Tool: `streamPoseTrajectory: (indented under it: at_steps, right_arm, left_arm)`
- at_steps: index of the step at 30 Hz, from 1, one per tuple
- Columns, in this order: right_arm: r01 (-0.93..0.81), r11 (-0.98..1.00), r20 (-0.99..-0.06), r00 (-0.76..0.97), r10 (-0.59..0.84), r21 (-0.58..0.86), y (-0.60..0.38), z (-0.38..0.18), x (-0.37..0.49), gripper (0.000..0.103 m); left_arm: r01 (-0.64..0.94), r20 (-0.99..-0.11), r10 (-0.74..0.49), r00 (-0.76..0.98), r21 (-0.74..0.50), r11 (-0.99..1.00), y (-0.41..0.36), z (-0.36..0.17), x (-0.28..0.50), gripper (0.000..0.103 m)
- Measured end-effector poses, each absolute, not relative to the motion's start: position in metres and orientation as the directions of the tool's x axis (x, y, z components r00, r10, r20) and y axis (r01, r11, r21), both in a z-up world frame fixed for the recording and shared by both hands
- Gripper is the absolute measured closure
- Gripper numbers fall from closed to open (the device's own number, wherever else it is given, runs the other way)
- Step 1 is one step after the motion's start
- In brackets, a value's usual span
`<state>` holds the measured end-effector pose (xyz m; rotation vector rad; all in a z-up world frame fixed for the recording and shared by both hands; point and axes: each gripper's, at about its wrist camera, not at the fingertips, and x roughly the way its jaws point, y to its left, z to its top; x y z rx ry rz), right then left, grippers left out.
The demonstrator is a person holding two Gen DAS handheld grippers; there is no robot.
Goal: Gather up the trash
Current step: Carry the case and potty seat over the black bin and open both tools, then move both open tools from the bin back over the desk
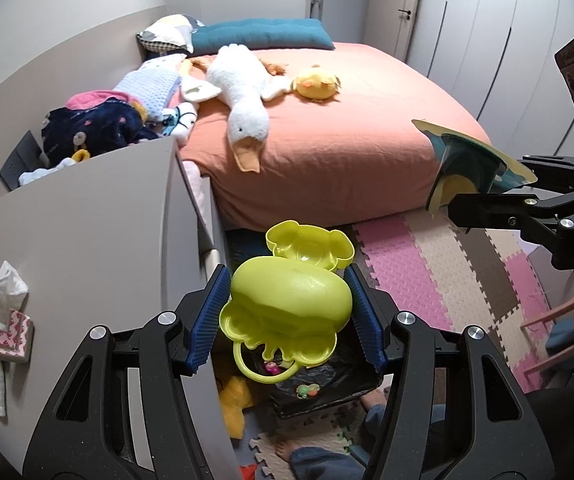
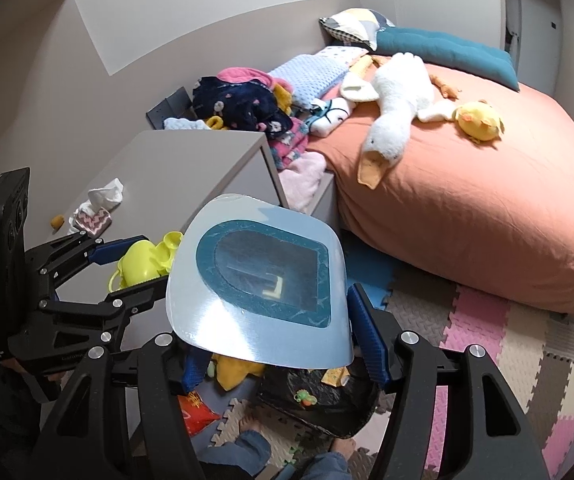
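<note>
- Left wrist view: the left tongs [image 1: 287,316] are closed partway on a yellow-green plastic toy case [image 1: 287,300], its hinged lid standing open behind it and a loop handle hanging below; both blue pads press its sides.
- Right wrist view: the right tongs [image 2: 271,344] appear to grip a plastic blister pack [image 2: 259,280], a clear sheet with a teal border. The left pad is hidden behind the sheet, so the grip on that side cannot be confirmed.
- Below both tongs sits a black bin bag [image 2: 319,404] on the floor, mouth open, with a small green and orange item lying on its plastic. Its far side is covered by the held things.
- Inside the toy case, nothing can be made out; the shell faces the camera.
- On the grey worktop [image 1: 87,240] lie a crumpled tissue [image 1: 1,300] and a small patterned packet [image 1: 11,334], near its left side and well apart from the tongs.
- Foam floor mats [image 1: 439,272] run between the worktop edge and the bed [image 1: 347,140], leaving a narrow strip of floor.
- A white stuffed goose [image 1: 243,96] and a yellow stuffed chick [image 1: 317,84] lie on the bed.
</note>
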<state>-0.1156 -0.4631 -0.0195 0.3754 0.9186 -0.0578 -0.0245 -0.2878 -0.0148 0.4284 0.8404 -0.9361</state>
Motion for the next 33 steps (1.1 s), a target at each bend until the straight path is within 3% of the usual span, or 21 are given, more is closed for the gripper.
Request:
streamPoseTrajectory:
  at_steps: [3, 4, 5, 6, 17, 33]
  right_arm:
    - [0.217, 0.927, -0.791, 0.600, 0.119, 0.305, -0.467, -0.023, -0.121, 0.032]
    - [0.215, 0.925, -0.792, 0.597, 0.129, 0.313, -0.468, -0.024, -0.122, 0.031]
    - [0.222, 0.924, -0.795, 0.594, 0.125, 0.311, -0.469, -0.025, -0.124, 0.028]
    - [0.231, 0.925, -0.798, 0.592, 0.113, 0.302, -0.471, -0.026, -0.126, 0.023]
    - [0.270, 0.912, -0.796, 0.597, 0.094, 0.310, -0.480, -0.033, -0.131, 0.020]
    - [0.192, 0.927, -0.798, 0.581, 0.157, 0.322, -0.460, -0.037, -0.104, 0.020]
  left_arm:
    - [0.846, -0.804, -0.516, 0.295, -0.031, 0.532, -0.292, -0.019, -0.027, 0.043]
    - [0.844, -0.810, -0.506, 0.297, -0.026, 0.536, -0.293, -0.021, -0.027, 0.022]
    - [0.834, -0.814, -0.489, 0.314, -0.010, 0.552, -0.294, -0.023, -0.027, 0.010]
    - [0.829, -0.811, -0.484, 0.329, 0.002, 0.560, -0.295, -0.023, -0.028, 0.007]
    - [0.797, -0.828, -0.425, 0.366, 0.042, 0.602, -0.289, -0.030, -0.022, 0.007]
    - [0.738, -0.834, -0.382, 0.399, 0.045, 0.673, -0.261, -0.033, -0.012, 0.007]
